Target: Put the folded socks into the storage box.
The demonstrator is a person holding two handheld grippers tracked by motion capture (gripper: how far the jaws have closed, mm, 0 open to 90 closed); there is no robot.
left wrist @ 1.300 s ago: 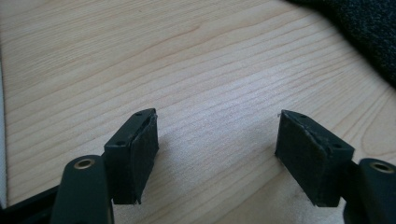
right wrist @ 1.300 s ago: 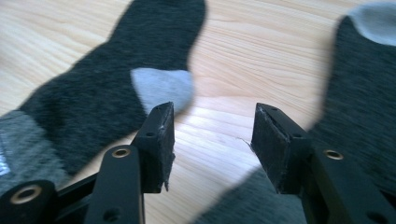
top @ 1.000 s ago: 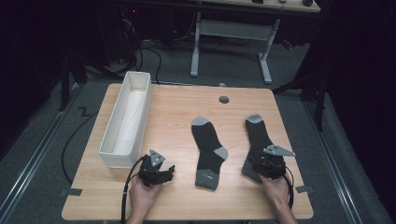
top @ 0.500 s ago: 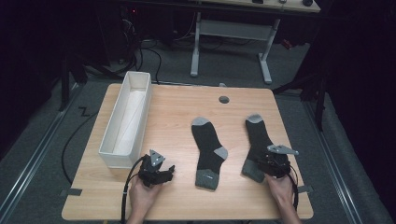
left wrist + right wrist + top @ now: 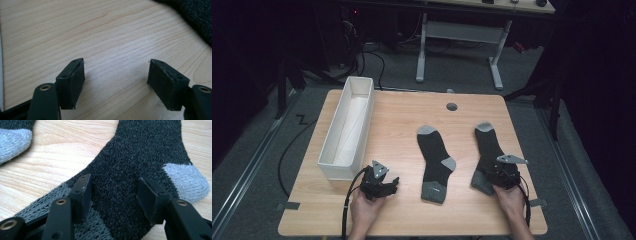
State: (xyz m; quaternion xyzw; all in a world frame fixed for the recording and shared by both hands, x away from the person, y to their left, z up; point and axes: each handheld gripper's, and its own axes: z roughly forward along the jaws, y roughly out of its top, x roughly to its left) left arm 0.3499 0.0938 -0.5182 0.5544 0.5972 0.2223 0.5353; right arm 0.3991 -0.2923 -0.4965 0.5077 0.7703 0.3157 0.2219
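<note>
Right gripper [image 5: 113,195] spread over the right sock [image 5: 140,152] cuff end, jaws just opening slightly, left gripper [image 5: 115,82] spread over bare table [image 5: 75,30] left of the middle sock [image 5: 435,155]

Your right gripper [image 5: 501,172] is covering the cuff end of the right sock [image 5: 488,145] in the high view, while in its own view the frame edges are cutting off that sock's leg and all but the grey toe of the other sock [image 5: 12,141].

Light falls on the table [image 5: 402,115] from above; surroundings are dark, perhaps unlit. Close views are sharp.
</note>
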